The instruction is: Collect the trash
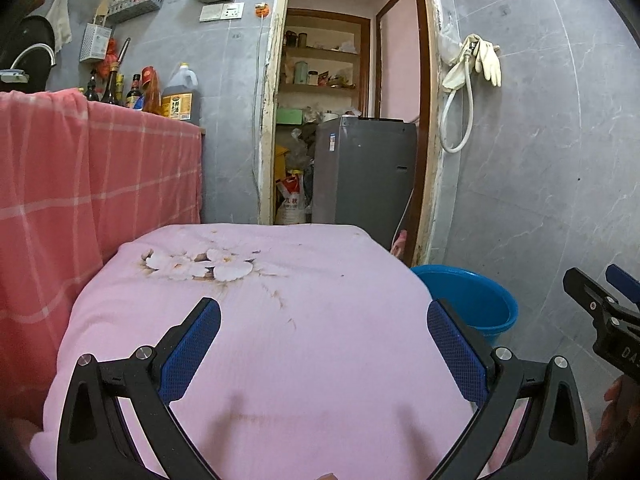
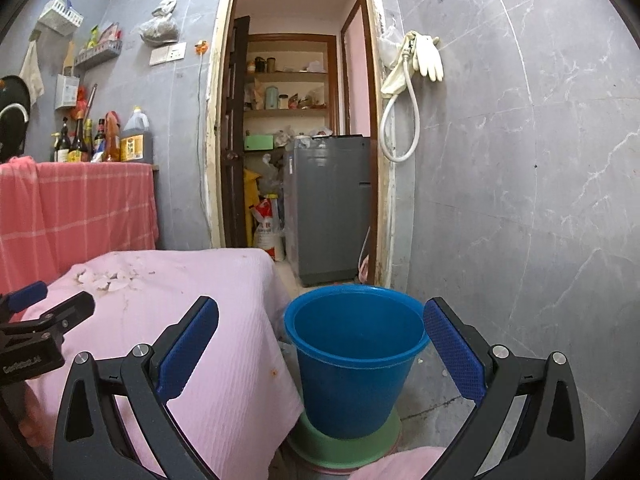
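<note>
while both grippers' fingers [image 1: 456,344] gape empty, the table hides the blue bucket [image 1: 480,304] partly.

Grey marble-look tiled walls [image 2: 520,140] all round, with an open wooden-framed doorway [image 1: 352,92] at 12 o'clock showing pantry shelves [image 1: 320,52] and a grey appliance [image 1: 362,168]. At 9 o'clock, a counter under red checked cloth [image 1: 100,176], crowded with bottles [image 2: 100,140]. At 2 o'clock, hung gloves [image 2: 430,58] and a looped white hose [image 1: 456,120]; grey floor [image 2: 432,396] below.
</note>
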